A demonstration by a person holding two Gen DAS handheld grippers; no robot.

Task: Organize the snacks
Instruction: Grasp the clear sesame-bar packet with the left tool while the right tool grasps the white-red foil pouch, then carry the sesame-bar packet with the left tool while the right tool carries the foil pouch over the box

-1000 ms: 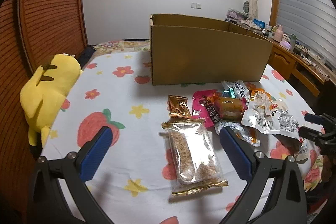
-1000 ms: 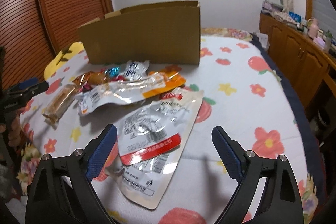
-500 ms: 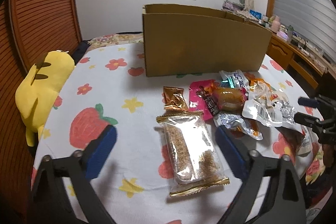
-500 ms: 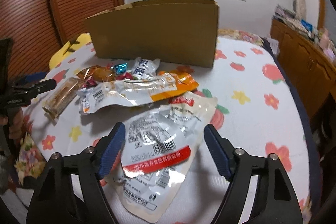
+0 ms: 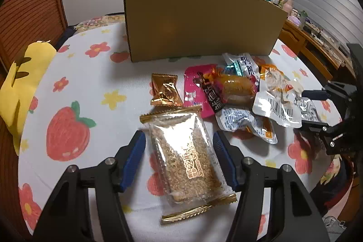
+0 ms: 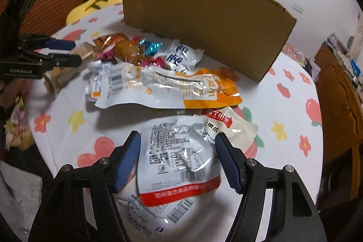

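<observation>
The left gripper [image 5: 179,158] has its fingers wide on both sides of the long snack bar [image 5: 185,157], which lies on the flowery bed pointing straight ahead, while the right gripper [image 6: 178,160] is open around the silver pouch [image 6: 179,162].

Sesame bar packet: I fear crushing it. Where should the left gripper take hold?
Across the middle of the sesame bar packet, on its two long edges, coming from the near end. It lies flat, lengthwise between the open left gripper; hold lightly, avoiding the crimped gold ends.
</observation>
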